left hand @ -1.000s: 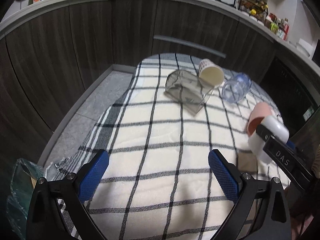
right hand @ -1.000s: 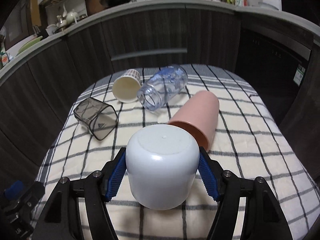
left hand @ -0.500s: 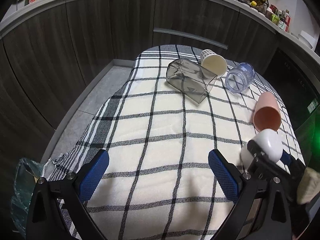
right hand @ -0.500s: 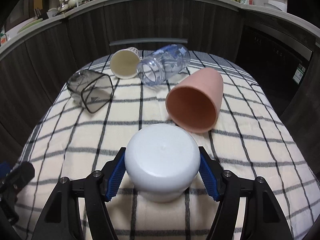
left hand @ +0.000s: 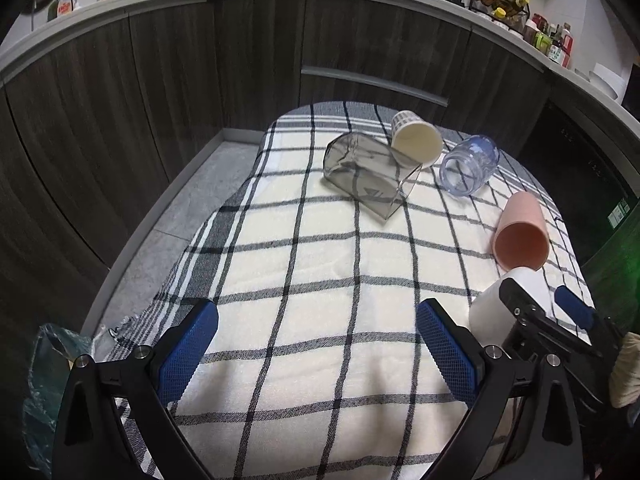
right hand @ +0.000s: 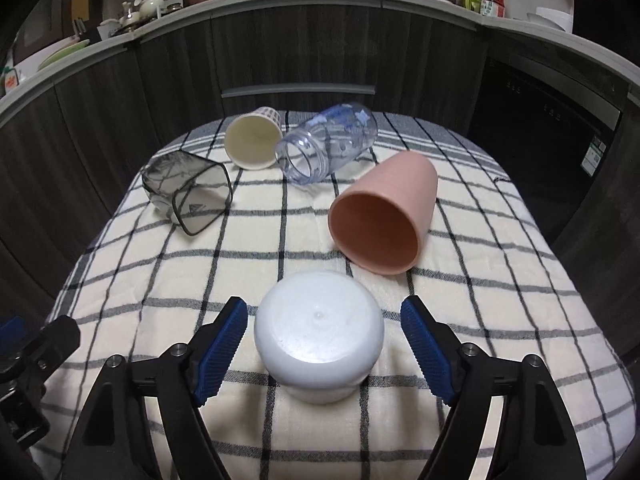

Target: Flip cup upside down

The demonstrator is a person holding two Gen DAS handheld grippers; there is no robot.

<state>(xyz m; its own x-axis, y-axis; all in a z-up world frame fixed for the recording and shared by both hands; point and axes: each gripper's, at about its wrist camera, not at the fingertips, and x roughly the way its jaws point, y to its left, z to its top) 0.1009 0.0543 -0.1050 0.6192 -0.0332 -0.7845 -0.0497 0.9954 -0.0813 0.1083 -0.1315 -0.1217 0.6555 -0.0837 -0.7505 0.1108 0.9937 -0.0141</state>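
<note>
A white cup stands upside down on the checked cloth, base up. My right gripper is open, its blue pads apart from the cup on both sides. In the left wrist view the white cup and right gripper show at the right edge. My left gripper is open and empty above the cloth's near part.
A pink cup, a clear jar, a cream paper cup and a smoky square cup lie on their sides further back. Dark cabinets ring the table. A plastic bag lies on the floor at left.
The right gripper lowered the white cup onto the cloth, base up, then opened and let go of it. The left gripper stayed open and barely moved.
</note>
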